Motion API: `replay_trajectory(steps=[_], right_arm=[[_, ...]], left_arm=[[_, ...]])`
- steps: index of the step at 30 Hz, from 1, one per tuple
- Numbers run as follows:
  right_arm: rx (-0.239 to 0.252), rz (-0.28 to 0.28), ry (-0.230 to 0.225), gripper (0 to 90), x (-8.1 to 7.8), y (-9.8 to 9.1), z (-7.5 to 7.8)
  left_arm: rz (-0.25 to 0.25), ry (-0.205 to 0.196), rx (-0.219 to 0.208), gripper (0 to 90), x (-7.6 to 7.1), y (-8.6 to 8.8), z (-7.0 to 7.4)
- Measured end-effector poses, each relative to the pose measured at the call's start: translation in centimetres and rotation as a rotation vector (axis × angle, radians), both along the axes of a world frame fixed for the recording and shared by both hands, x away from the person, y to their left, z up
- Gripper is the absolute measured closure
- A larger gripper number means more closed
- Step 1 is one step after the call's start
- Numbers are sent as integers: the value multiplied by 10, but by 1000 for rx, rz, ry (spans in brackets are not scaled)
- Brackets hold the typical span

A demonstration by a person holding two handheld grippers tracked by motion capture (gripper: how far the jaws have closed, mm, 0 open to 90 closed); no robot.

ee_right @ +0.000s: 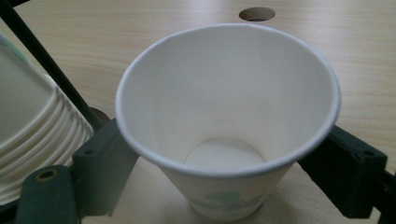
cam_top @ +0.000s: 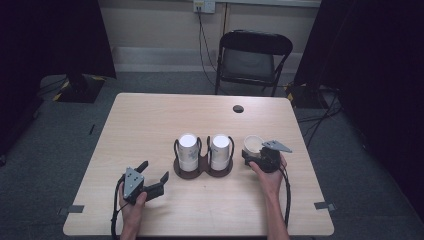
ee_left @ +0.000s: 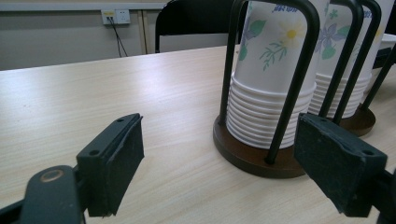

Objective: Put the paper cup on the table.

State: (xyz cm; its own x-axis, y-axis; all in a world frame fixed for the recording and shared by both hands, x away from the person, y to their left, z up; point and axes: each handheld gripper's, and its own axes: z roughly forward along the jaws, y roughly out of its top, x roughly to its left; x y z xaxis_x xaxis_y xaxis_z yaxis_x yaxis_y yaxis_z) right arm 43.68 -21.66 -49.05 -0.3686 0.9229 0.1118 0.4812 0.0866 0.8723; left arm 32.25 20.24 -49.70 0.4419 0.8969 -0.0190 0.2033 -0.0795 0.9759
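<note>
A single white paper cup (cam_top: pixel 253 143) (ee_right: pixel 224 93) stands upright on the table, right of the cup holder. My right gripper (cam_top: pixel 252 151) (ee_right: pixel 226 158) sits around its lower part, jaws wide open, with the pads (ee_right: pixel 100 163) standing off the cup wall. The dark wire holder (cam_top: pixel 202 171) carries two stacks of upside-down flowered paper cups (cam_top: pixel 188 150) (cam_top: pixel 220 150). In the left gripper view the nearer stack (ee_left: pixel 271 93) rises behind a black wire hoop. Near the table's front left, my left gripper (cam_top: pixel 155 170) (ee_left: pixel 224 149) rests open and empty, pointing toward the holder.
The light wooden table (cam_top: pixel 150 120) has a round cable hole (cam_top: pixel 238 108) at the back right. A black folding chair (cam_top: pixel 252 57) stands behind the table. Cables trail from both grippers toward the front edge.
</note>
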Motion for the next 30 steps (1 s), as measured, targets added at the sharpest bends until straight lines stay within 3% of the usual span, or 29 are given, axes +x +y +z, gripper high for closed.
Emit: replay_trajectory(steps=[14,17,20,30], right_arm=[[31,9,-39,134,-26,-6,14],[29,-6,-76,135,-36,-8,13],[48,-12,-101,135,-47,-10,13],[72,-31,-139,135,-76,-18,17]], left_arm=[[9,5,-3,161,0,1,0],[27,7,16,162,-2,-1,0],[35,11,5,162,-2,0,0],[44,22,-4,160,-2,2,0]])
